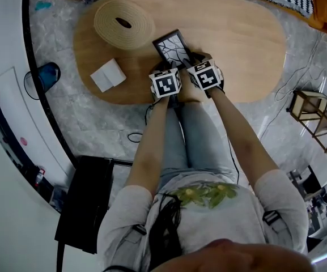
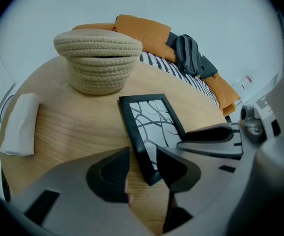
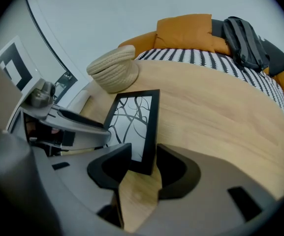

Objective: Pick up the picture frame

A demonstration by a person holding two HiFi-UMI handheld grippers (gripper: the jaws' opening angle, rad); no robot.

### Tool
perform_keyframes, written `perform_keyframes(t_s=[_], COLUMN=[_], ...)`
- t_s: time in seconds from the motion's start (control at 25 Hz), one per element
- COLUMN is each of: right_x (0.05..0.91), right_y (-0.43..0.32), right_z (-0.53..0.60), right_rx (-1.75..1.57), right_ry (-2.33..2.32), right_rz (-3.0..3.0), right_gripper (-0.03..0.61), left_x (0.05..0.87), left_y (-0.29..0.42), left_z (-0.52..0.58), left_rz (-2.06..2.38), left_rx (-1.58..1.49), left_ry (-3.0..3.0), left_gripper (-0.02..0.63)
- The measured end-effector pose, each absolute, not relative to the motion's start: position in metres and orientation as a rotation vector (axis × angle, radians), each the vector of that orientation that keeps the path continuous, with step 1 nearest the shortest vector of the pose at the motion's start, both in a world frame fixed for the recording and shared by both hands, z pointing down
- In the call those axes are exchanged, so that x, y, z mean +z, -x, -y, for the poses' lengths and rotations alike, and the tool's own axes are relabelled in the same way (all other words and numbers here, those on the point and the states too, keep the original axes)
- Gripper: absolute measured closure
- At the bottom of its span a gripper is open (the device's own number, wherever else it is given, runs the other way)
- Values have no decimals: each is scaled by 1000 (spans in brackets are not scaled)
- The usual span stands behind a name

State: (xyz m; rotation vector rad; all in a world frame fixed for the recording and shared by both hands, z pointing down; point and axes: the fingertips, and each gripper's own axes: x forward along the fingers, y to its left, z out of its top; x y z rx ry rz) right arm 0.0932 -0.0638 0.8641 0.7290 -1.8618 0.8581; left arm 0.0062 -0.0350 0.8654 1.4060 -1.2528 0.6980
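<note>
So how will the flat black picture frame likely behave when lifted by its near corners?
The black picture frame looks rigid, so it should rise flat without sagging. Its glazed front looks breakable and probably slick. Lying flush on the oval wooden table, it may slide when nudged.

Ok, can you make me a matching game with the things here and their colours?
Things:
1. picture frame
2. rope basket
3. folded cloth
4. backpack

Colours:
a. white
b. dark grey
c. black border
d. beige

Pairs: 1-c, 2-d, 3-a, 4-b.
</note>
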Motion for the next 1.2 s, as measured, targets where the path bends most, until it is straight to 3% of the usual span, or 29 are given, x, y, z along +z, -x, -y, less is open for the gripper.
perform_keyframes(t_s=[0.4, 0.48, 0.64, 1.2], right_x=[868, 868, 865, 852], right_y=[-94, -94, -98, -86], right_z=[65, 65, 67, 61], right_rx=[849, 845, 846, 919], right_ry=[-732, -738, -766, -771], right_rz=[1864, 1859, 1835, 1822], right_gripper=[427, 433, 495, 497], left_x=[871, 870, 870, 852], left_y=[-4, -6, -7, 12], left_z=[34, 34, 33, 34], left_rz=[1271, 1259, 1230, 1223], left_rx=[740, 754, 779, 736], left_ry=[-1423, -1422, -1415, -1405], left_gripper=[453, 482, 495, 511])
